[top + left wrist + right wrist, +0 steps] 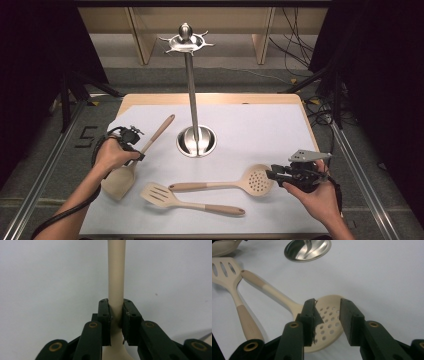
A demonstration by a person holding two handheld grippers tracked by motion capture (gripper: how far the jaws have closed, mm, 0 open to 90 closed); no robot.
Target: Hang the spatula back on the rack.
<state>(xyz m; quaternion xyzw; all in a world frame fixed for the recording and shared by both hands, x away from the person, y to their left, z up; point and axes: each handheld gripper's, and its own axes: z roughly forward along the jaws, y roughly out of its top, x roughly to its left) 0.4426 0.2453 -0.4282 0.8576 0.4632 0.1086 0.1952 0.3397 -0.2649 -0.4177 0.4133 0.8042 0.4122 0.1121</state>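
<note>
On the white table (280,125), our left gripper (116,315) clamps the neck of a cream spatula (122,177) just above its blade, at the left edge. It looks light, stiff and smooth, so we'd grip where handle meets blade. A slotted turner (165,196) lies in the middle, before the steel utensil stand (192,100), whose round base dish (308,250) holds nothing. At right, our right gripper (328,317) hangs half-open over the perforated skimmer (329,322), gripping nothing.
</note>
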